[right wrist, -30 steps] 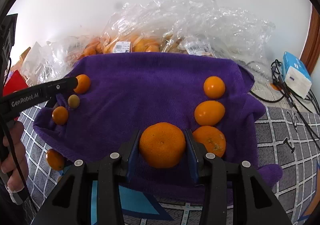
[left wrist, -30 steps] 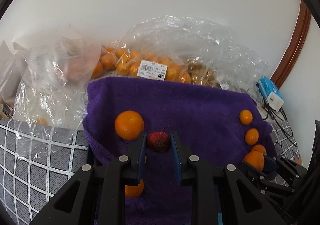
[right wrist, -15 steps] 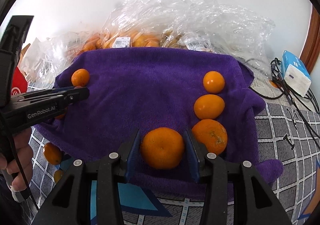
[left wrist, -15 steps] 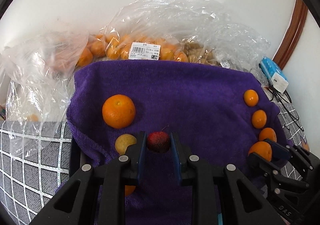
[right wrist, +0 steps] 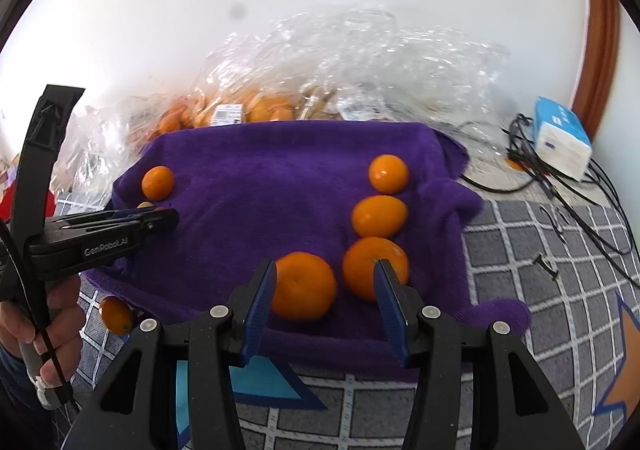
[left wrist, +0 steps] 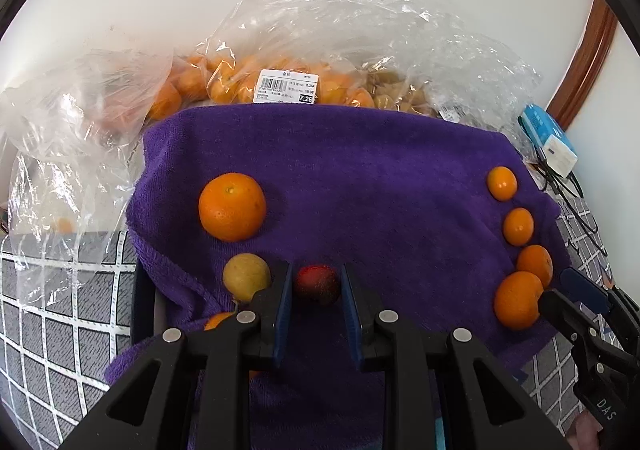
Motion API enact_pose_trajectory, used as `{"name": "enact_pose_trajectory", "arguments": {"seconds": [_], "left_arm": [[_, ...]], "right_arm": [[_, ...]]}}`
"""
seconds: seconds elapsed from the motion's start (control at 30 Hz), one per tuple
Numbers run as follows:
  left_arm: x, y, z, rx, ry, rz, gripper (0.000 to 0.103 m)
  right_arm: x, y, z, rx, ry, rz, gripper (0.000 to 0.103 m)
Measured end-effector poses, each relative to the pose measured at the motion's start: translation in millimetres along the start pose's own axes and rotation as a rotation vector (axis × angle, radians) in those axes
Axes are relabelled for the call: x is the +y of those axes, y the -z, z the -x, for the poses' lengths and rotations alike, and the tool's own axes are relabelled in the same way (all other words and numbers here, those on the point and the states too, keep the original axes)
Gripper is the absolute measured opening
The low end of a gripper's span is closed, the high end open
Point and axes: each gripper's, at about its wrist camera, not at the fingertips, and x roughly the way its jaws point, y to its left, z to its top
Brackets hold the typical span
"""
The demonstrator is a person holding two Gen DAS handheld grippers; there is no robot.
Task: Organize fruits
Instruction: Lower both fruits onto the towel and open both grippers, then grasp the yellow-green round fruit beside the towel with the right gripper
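Purple towel [left wrist: 360, 177] over checked tabletop [right wrist: 560, 250], left hand-held gripper [left wrist: 316, 292] clamped on red fruit [left wrist: 317, 284] at 6 o'clock, right hand-held gripper [right wrist: 324, 286] apart, orange [right wrist: 304, 286] resting between blades on towel, touching the left one.

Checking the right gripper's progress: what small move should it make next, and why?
Probably back the right gripper straight off: its jaws stand open, and the orange already rests on the purple towel, touching only the left pad, at the near end of the row.
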Motion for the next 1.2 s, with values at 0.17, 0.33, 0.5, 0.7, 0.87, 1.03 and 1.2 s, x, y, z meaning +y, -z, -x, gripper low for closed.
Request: {"name": "enact_pose_trajectory", "arguments": {"seconds": [0.17,0.33,0.5,0.7,0.87,1.03,1.2], "left_arm": [[-6,0,24,-0.04,0.017,-0.02,0.029],[-1,12,55,-0.085,0.049,0.004,0.038],[13,37,78,-0.098,0.017,0.013,0.038],[44,69,88,-0.084,-0.03,0.086,0.038],[64,101,89,-0.057,-0.079,0.141,0.038],[77,126,88,-0.064,-0.115,0.182,0.038],[80,141,89,-0.099,-0.143,0.181,0.038]], "right_arm": [[-1,2,22,-0.036,0.037,-0.004,0.05],[3,5,47,-0.078,0.051,0.003,0.05],[6,15,61,-0.075,0.037,-0.004,0.05],[14,39,59,-0.042,0.018,0.0,0.047],[25,56,51,0.001,-0.071,-0.015,0.047],[56,61,47,0.011,-0.153,0.04,0.047],[94,64,43,0.01,-0.212,0.136,0.044]]}}
